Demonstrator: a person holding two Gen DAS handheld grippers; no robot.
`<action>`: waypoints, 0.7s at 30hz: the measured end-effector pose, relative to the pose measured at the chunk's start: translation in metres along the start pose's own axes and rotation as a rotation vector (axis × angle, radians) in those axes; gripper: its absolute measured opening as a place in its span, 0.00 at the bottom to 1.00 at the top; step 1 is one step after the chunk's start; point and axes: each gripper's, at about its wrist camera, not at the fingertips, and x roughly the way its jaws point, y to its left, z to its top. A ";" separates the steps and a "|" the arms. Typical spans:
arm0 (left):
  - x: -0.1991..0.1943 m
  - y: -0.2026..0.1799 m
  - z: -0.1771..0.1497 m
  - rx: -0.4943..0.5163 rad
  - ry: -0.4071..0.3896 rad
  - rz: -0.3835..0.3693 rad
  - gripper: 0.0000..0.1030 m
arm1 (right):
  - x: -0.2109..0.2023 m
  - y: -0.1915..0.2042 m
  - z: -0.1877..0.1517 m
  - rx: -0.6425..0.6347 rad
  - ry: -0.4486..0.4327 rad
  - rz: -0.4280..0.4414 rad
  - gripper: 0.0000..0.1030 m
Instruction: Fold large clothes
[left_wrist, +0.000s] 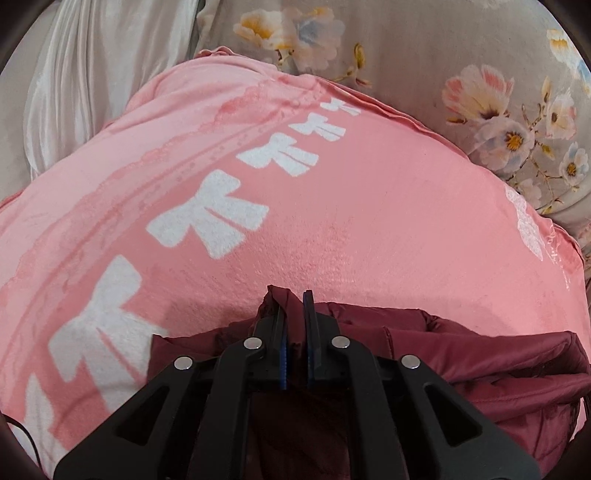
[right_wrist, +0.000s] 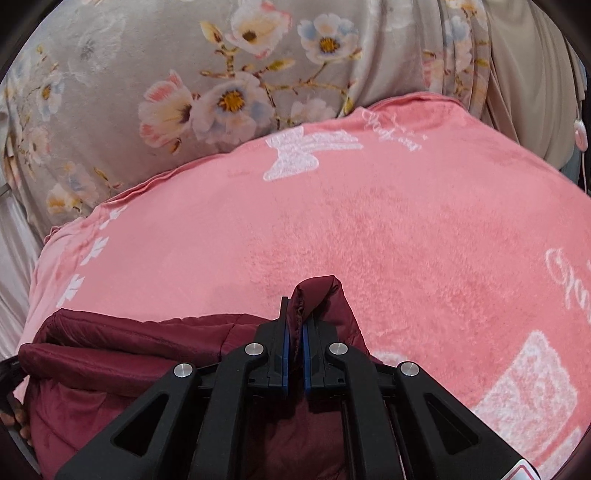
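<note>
On the near part of a pink blanket (right_wrist: 406, 229), a maroon padded jacket (right_wrist: 147, 354) hangs bunched between two hand-held grippers, its bulk sagging below them toward the blanket's near edge. The left gripper (left_wrist: 294, 306) has its fingers almost pressed together with a tuft of maroon shell fabric between them; the left pad touches the cloth, though a sliver of gap shows on the right side, so the hold looks light. The right gripper (right_wrist: 294, 317) pinches a rolled hem or corner that pokes up past its tips, fingers close on the cloth. In the right wrist view the jacket stretches away to the left, a folded, quilted band with a softer, velvety lining showing beneath.

The jacket appears soft and puffy, with a smooth, slightly glossy shell that would likely slide against itself and slip from a shallow pinch. It looks light for its size but bulky, so it will probably spring back from creases and need pressing flat. Stitched hems, corners and seams seem the safest places to take hold, since the thin shell alone may pull out of the pads.

The blanket, printed with white bows (left_wrist: 210, 214) and script, lies over a grey floral bedspread (right_wrist: 184, 92) that runs past its far edge. A pale curtain (left_wrist: 92, 74) hangs beyond the far left corner.
</note>
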 end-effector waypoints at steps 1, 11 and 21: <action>0.004 0.000 -0.002 -0.002 0.003 -0.002 0.08 | 0.003 -0.003 0.000 0.014 0.010 0.009 0.05; -0.036 0.018 0.012 -0.072 -0.066 -0.027 0.62 | -0.084 -0.012 0.027 0.072 -0.208 0.114 0.52; -0.120 -0.044 0.018 0.108 -0.202 -0.089 0.56 | -0.102 0.099 -0.015 -0.264 -0.157 0.202 0.01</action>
